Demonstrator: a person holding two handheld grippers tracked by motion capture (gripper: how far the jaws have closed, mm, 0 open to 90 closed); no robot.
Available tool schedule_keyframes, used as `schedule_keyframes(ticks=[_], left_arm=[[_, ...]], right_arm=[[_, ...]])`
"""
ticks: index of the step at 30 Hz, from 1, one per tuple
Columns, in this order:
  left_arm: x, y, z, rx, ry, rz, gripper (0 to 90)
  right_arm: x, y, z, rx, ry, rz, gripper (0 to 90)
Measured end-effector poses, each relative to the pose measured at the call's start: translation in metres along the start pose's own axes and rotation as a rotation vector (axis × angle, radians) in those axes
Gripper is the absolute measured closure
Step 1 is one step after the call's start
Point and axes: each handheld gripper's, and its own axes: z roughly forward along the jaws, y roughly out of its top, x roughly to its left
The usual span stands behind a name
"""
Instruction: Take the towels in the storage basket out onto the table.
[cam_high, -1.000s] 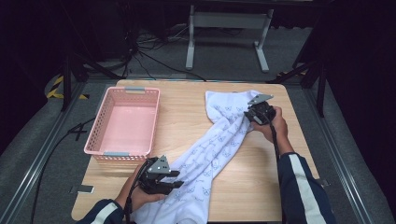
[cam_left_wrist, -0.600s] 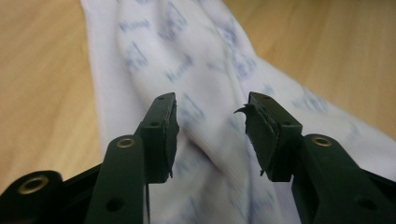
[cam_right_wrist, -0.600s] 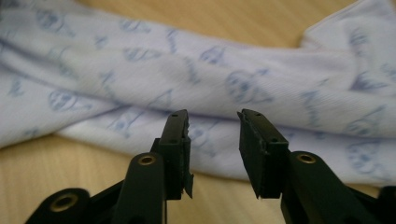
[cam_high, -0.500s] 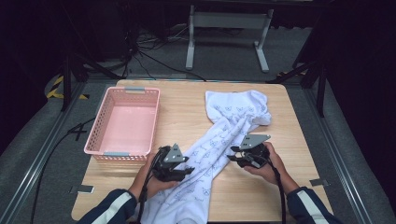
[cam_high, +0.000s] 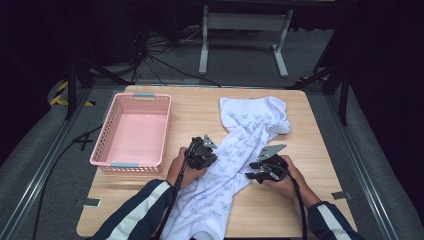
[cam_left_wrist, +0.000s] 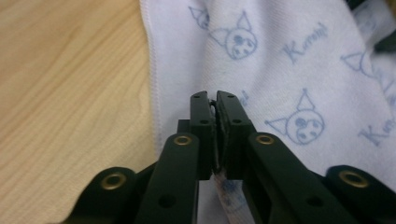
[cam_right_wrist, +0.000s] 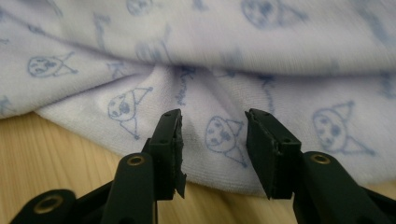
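Note:
A white cloth (cam_high: 243, 137) printed with small blue cartoon faces lies diagonally across the wooden table (cam_high: 315, 150), bunched at its far end. My left gripper (cam_high: 212, 159) is at the cloth's left edge, about halfway along. In the left gripper view its jaws (cam_left_wrist: 215, 100) have just closed, and a fold of the cloth (cam_left_wrist: 289, 70) is pinched between them. My right gripper (cam_high: 248, 175) sits at the cloth's right edge, pointing left. In the right gripper view its jaws (cam_right_wrist: 213, 122) stand open just above the cloth's hem (cam_right_wrist: 233, 46), and nothing is gripped.
A pink plastic basket (cam_high: 131, 162) stands on the left of the table, a hand's width from my left gripper. The cloth's near end hangs over the table's front edge. Bare wood lies right of the cloth. Metal frames and cables lie on the floor beyond the table.
My right gripper came from the cloth's far bunched end down to its right edge near the middle. My left gripper moved forward along the left edge and closed on the cloth.

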Motion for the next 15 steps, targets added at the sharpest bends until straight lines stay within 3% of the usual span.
schedule_keyframes(ticks=[4,7,8,10,12,15], left_arm=[[-0.006,-0.004,-0.005,0.016,-0.016,0.008,88.2],[-0.019,-0.016,-0.018,0.013,-0.088,0.018,88.5],[-0.023,-0.019,-0.021,0.033,-0.068,0.035,89.7],[-0.026,-0.029,-0.026,0.036,-0.104,0.011,89.8],[-0.028,-0.038,-0.03,0.08,-0.115,0.017,89.8],[-0.028,-0.046,-0.04,0.016,-0.126,0.017,89.3]], right_arm=[[-0.007,-0.025,-0.022,0.021,-0.036,0.044,58.3],[-0.014,-0.046,-0.042,0.035,-0.048,0.066,64.5],[-0.016,-0.054,-0.048,0.034,-0.051,0.062,64.5],[-0.019,-0.062,-0.056,0.044,-0.083,0.078,62.6],[-0.024,-0.071,-0.063,0.039,-0.115,0.097,62.1],[-0.024,-0.075,-0.063,0.0,-0.18,0.095,57.4]])
